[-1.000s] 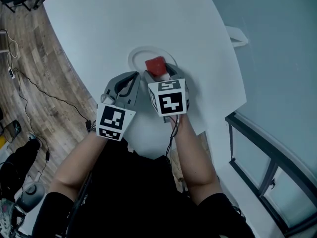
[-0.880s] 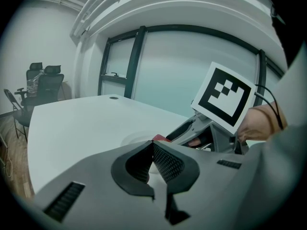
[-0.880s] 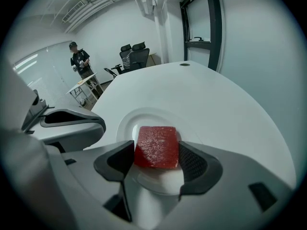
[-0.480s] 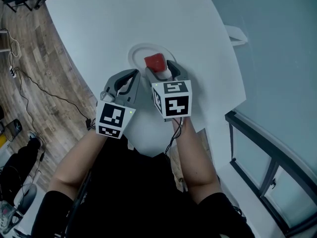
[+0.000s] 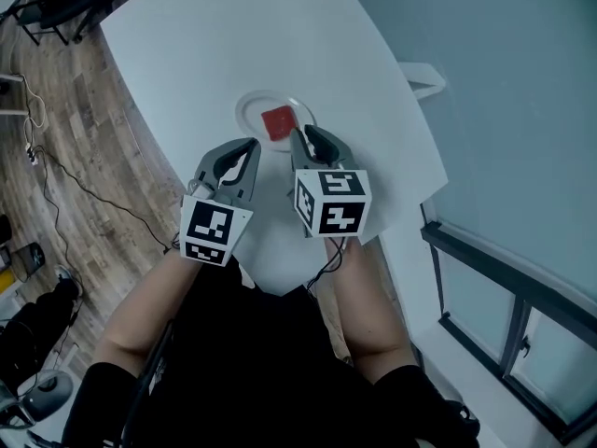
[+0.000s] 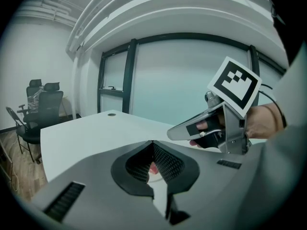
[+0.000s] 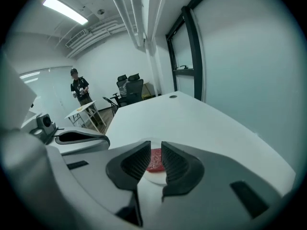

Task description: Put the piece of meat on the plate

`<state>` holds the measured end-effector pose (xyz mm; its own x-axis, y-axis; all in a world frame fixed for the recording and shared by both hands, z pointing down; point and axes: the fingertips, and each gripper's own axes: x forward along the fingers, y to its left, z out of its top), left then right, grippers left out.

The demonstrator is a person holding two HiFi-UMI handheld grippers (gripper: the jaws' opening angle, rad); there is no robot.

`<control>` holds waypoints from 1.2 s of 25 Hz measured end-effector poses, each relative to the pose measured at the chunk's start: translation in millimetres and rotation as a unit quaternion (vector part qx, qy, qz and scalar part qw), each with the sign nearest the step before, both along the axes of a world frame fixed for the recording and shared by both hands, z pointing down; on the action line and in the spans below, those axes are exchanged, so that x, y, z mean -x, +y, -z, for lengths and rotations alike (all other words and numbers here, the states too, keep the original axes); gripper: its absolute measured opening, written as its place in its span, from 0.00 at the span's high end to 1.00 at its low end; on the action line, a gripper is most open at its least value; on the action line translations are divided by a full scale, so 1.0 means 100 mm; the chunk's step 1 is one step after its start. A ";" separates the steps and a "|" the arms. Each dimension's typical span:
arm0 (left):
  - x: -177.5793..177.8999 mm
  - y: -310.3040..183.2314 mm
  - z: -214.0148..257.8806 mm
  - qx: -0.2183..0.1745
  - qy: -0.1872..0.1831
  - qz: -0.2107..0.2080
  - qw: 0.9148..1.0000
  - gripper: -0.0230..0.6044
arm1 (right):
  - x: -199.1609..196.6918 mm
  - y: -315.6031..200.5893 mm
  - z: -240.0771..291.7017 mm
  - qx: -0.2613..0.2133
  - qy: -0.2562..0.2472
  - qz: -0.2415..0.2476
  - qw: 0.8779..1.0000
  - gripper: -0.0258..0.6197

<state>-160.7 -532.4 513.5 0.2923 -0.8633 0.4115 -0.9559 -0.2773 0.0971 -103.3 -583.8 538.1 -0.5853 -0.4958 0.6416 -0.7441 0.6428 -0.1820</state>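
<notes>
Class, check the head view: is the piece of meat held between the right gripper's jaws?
No, the meat lies on the plate, beyond the right gripper, whose jaws have just been closing on nothing.

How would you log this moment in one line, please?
meat: on plate | right hand-held gripper: jaws just closing, nothing between | left hand-held gripper: shut, empty
</notes>
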 end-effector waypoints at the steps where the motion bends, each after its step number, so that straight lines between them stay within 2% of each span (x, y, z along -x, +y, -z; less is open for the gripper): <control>1: -0.02 0.02 0.05 -0.005 -0.002 0.001 1.000 0.97 | -0.03 0.01 0.07 -0.010 -0.004 -0.005 1.000 0.85; 5: -0.06 0.12 0.23 -0.021 -0.006 0.006 1.000 0.97 | -0.12 0.10 0.28 -0.038 -0.014 -0.016 0.999 0.95; 17: -0.33 0.48 0.76 -0.071 -0.013 -0.004 0.997 0.97 | -0.27 0.57 1.03 -0.118 -0.082 0.000 0.990 0.96; 30: -0.69 0.83 1.33 -0.133 -0.026 -0.038 0.990 0.97 | -0.65 1.09 1.81 -0.223 -0.143 0.004 0.964 0.96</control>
<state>-92.2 -449.8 380.2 0.3447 -0.9194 0.1893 -0.9332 -0.3575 -0.0372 -38.2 -474.5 357.6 -0.7116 -0.6798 0.1775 -0.6992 0.7100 -0.0840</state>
